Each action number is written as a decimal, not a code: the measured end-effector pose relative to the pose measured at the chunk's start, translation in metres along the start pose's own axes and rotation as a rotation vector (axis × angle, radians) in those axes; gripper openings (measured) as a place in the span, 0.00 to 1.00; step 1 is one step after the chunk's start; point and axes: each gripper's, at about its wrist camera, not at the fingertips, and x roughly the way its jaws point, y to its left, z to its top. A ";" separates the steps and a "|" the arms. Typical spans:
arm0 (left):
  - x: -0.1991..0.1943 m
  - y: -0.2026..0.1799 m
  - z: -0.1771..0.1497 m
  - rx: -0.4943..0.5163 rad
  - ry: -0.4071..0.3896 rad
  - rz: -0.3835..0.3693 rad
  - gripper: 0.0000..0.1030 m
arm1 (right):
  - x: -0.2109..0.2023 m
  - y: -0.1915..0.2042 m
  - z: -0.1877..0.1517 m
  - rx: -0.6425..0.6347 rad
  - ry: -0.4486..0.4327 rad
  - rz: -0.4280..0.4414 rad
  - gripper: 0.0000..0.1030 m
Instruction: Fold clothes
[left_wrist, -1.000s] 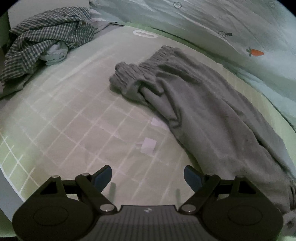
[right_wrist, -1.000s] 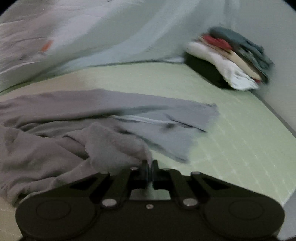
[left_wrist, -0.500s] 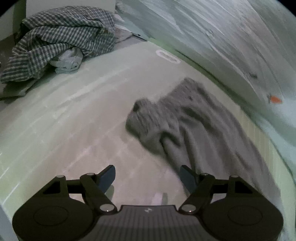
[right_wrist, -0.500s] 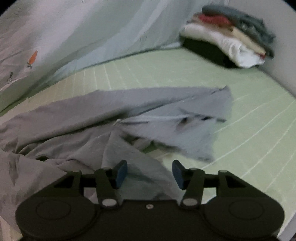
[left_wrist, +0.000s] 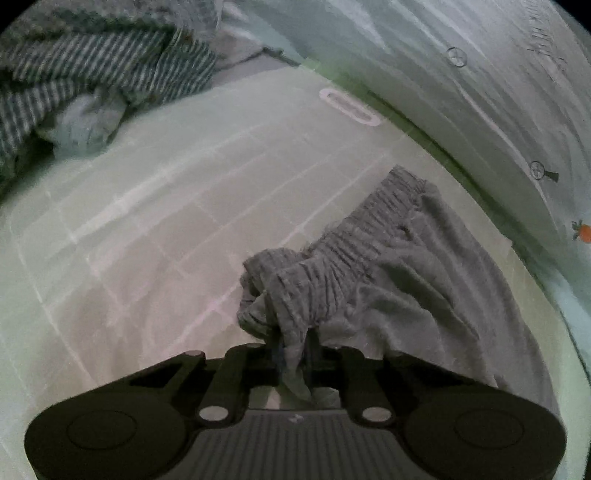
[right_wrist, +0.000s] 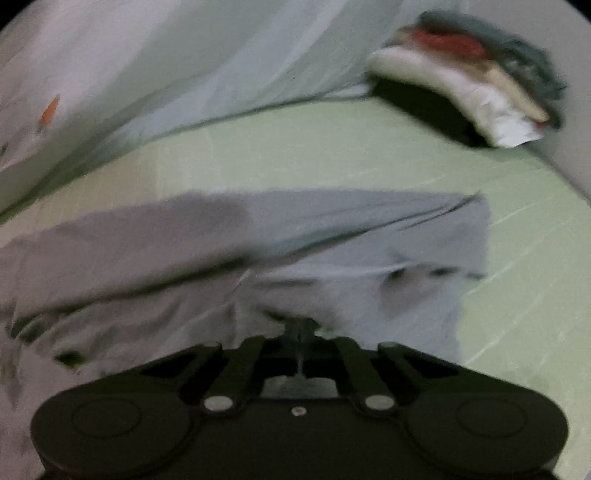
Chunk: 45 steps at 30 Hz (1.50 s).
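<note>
Both grippers have come forward onto the grey trousers (left_wrist: 424, 280) since the earlier frames, where the left stood wide over bare mattress short of the waistband and the right stood partly apart over the legs. Left gripper (left_wrist: 293, 347): its fingers are closing, and a bunched fold of the elastic waistband already sits pinched between them, the cloth hanging through the gap. Right gripper (right_wrist: 301, 332): fingers drawn fully together at the near edge of a trouser leg; the view is blurred, so whether cloth is truly caught there cannot be told.

Location of the work: the trousers lie on the green gridded mattress (left_wrist: 155, 229), waistband toward the left gripper, legs running toward the right, one leg lying partly over the other with a crooked overlap. A checked shirt (left_wrist: 92, 74) lies heaped at the far corner; a folded stack (right_wrist: 480, 81) sits at the other end, well apart.

Assessment: the step in hand appears to be securing two holds to straighten the garment before folding. Recommended practice:
- Confirm the right hold before lifting; re-grip if only a thin edge is caught.
- Draw the two holds apart evenly to take out the waistband bunching.
- Lay the legs one on the other, edges matched.
- Keep the garment clear of the hanging sheet (left_wrist: 461, 92) alongside.
</note>
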 end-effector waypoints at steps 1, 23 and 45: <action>-0.005 -0.002 -0.001 0.014 -0.019 0.003 0.10 | -0.005 -0.005 0.003 0.008 -0.023 -0.028 0.00; -0.051 -0.089 0.026 0.301 -0.101 -0.272 0.30 | -0.014 -0.007 -0.006 0.065 -0.013 0.006 0.12; 0.012 -0.114 -0.012 0.472 0.077 -0.249 0.65 | 0.000 0.000 -0.001 0.095 0.045 -0.045 0.42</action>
